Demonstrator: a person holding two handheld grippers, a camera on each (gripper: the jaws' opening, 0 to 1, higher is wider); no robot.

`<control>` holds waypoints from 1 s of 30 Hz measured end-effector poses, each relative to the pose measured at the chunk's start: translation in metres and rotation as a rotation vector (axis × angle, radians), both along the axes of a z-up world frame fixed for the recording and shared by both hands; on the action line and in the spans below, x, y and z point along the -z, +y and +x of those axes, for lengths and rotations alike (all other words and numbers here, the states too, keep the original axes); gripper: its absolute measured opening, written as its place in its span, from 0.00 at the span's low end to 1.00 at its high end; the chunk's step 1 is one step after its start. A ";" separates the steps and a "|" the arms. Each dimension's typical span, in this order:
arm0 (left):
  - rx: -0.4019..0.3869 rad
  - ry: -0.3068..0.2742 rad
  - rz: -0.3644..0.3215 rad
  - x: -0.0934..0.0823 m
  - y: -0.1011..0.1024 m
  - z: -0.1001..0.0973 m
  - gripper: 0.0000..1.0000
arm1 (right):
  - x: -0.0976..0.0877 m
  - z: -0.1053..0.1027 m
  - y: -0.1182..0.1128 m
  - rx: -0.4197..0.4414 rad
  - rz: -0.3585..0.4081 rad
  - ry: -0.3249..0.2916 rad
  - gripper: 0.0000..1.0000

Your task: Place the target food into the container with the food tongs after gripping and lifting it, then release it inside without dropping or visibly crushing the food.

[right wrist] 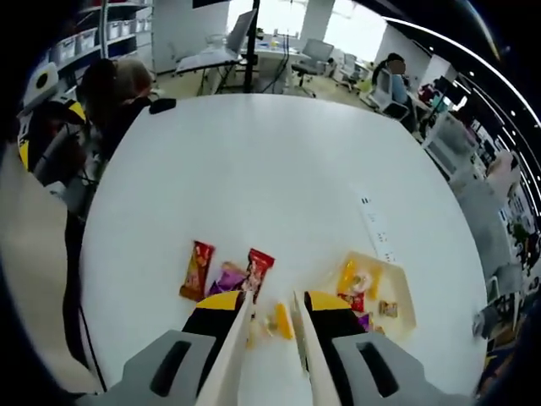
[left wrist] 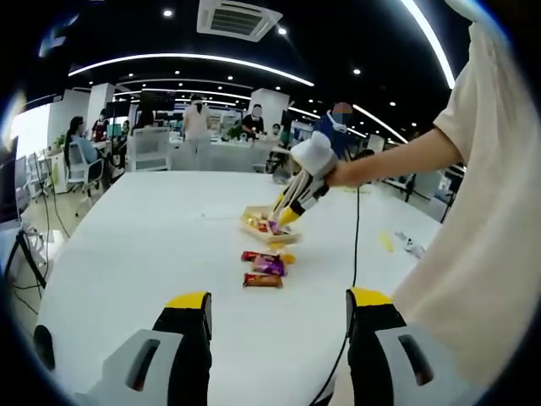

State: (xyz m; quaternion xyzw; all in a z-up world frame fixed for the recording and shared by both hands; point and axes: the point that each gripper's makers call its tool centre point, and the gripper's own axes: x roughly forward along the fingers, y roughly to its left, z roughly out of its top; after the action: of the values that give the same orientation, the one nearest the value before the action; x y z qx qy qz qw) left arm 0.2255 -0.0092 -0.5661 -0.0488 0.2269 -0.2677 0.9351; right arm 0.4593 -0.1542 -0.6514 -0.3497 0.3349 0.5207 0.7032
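Your right gripper (right wrist: 272, 315) holds pale tongs (right wrist: 269, 355) whose blades run forward between its jaws. The blades stand narrowly parted, tips straddling a small yellow-orange food piece (right wrist: 283, 321) on the white table (right wrist: 254, 169). The tray (right wrist: 404, 298) lies just right of the tips. Your left gripper (left wrist: 277, 306) hangs wide, well back from the wrapped snacks (left wrist: 264, 269).
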 end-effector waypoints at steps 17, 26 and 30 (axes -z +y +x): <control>-0.005 0.009 -0.002 0.003 0.003 -0.005 0.64 | 0.029 -0.035 0.019 -0.037 0.002 0.082 0.29; -0.012 0.012 -0.002 0.002 0.006 -0.005 0.64 | 0.038 -0.041 0.023 -0.052 -0.025 0.090 0.28; -0.015 0.015 -0.005 0.004 0.007 -0.005 0.64 | 0.042 -0.042 0.025 -0.050 -0.030 0.097 0.28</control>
State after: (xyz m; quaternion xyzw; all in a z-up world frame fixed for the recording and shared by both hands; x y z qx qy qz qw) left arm 0.2201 -0.0024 -0.5697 -0.0547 0.2329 -0.2607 0.9353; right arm 0.4171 -0.1296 -0.6930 -0.3427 0.3674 0.5496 0.6675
